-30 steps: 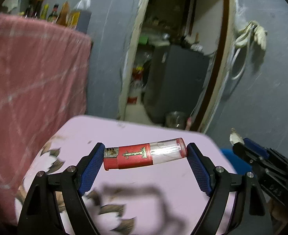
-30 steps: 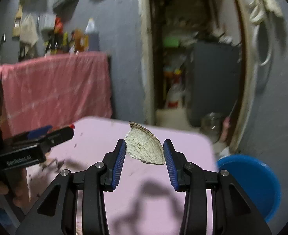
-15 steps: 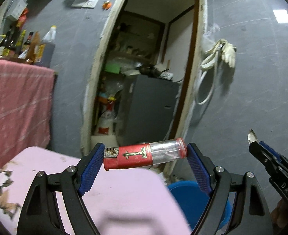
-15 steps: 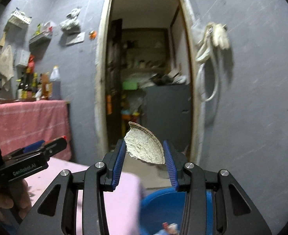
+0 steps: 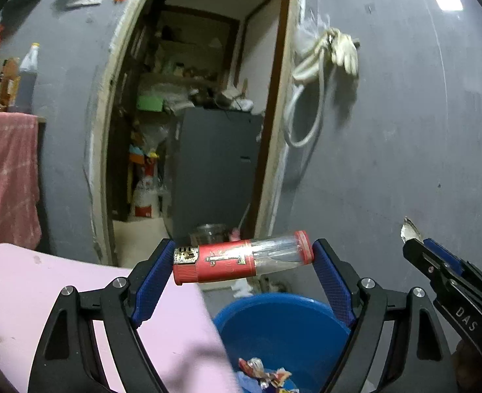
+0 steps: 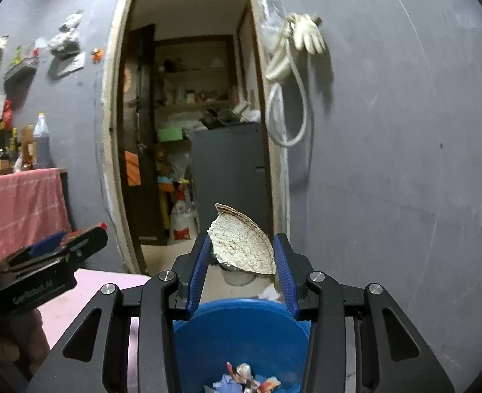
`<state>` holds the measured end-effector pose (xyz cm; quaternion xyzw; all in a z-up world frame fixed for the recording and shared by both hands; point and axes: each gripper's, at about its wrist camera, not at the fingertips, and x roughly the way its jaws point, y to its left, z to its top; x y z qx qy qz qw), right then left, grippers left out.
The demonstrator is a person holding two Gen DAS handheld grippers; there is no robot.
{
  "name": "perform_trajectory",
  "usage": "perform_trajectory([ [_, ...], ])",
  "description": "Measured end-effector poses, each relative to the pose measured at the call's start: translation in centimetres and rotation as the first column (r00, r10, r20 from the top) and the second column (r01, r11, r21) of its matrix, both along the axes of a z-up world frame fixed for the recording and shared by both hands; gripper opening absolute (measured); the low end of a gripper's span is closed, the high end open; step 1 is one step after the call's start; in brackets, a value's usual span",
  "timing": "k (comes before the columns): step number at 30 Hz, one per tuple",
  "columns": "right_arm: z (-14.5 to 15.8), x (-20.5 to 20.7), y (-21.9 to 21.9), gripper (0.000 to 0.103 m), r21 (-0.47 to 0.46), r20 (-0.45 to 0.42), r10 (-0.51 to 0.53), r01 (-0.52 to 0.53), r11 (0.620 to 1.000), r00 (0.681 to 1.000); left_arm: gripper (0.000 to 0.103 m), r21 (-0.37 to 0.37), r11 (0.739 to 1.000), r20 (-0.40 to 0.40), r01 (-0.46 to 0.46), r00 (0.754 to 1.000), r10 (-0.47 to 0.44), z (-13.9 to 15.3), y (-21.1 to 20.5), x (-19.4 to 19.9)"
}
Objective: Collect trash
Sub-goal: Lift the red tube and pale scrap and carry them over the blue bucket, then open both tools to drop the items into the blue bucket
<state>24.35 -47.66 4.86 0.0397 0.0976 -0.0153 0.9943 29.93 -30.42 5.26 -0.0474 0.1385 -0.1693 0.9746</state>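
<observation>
Closest to me, my left gripper (image 5: 244,263) is clamped wide on a red-and-clear plastic lighter-shaped tube (image 5: 242,262), one blue pad on each end cap, so its long axis runs straight across the jaws, nearly level, tipped a little up at the clear end. My right gripper (image 6: 242,262) is set much narrower, its pads pinching a curved, pale, speckled shard of broken plate or shell (image 6: 241,242) by its two edges, the pointed tip standing up above the fingers.

Just beyond and below both tools is the round blue plastic bucket (image 6: 241,330), with crumpled wrappers (image 6: 244,380) already at its bottom. This is what the next move turns on, as I judge it: in the right wrist view the bucket's mouth sits squarely under the jaws, so the shard should drop cleanly. In the left wrist view the bucket (image 5: 280,324) lies below but off toward the right half of the jaws, while the red end of the tube hangs over the corner of the pink tabletop (image 5: 44,294) (I'd nudge that hand rightward before letting go). The right hand looks the better placed.

Farther off is a grey wall (image 5: 404,147) with an open doorway (image 6: 192,131) into a cluttered storeroom, and a white glove and hose (image 6: 293,52) hanging beside it.
</observation>
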Motion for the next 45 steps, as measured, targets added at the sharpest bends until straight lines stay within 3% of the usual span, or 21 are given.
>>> perform_trajectory([
  [8, -2.5, 1.1, -2.1, 0.038, 0.058, -0.083, -0.008, 0.013, 0.998, 0.996, 0.08, 0.067, 0.997, -0.098, 0.033, 0.995, -0.026, -2.7, -3.1, 2.2],
  [16, -3.6, 2.1, -2.3, 0.038, 0.067, -0.14, 0.003, 0.007, 0.998, 0.99, 0.08, 0.078, 0.995, -0.219, 0.056, 0.975, -0.037, -4.9, -4.3, 4.0],
  [25, -5.0, 3.3, -2.7, 0.038, 0.091, -0.224, 0.021, -0.001, 0.996, 0.974, 0.08, 0.112, 0.99, -0.334, 0.084, 0.942, -0.042, -7.1, -5.6, 5.2],
  [31, -5.8, 4.2, -3.2, 0.039, 0.115, -0.283, 0.04, -0.008, 0.993, 0.958, 0.081, 0.1, 0.991, -0.42, 0.092, 0.906, -0.042, -8.7, -5.7, 6.2],
  [33, -6.0, 4.3, -3.3, 0.047, 0.122, -0.293, 0.043, -0.008, 0.992, 0.955, 0.081, 0.084, 0.992, -0.448, 0.092, 0.893, -0.045, -9.2, -5.5, 6.4],
  [39, -5.5, 3.8, -3.6, 0.048, 0.132, -0.279, 0.036, 0.001, 0.991, 0.96, 0.081, 0.06, 0.994, -0.461, 0.089, 0.886, -0.052, -9.1, -5.0, 6.2],
  [45, -3.4, 2.1, -3.5, 0.056, 0.137, -0.215, 0.015, 0.014, 0.99, 0.977, 0.082, 0.011, 0.997, -0.399, 0.071, 0.915, -0.06, -6.9, -3.3, 4.6],
])
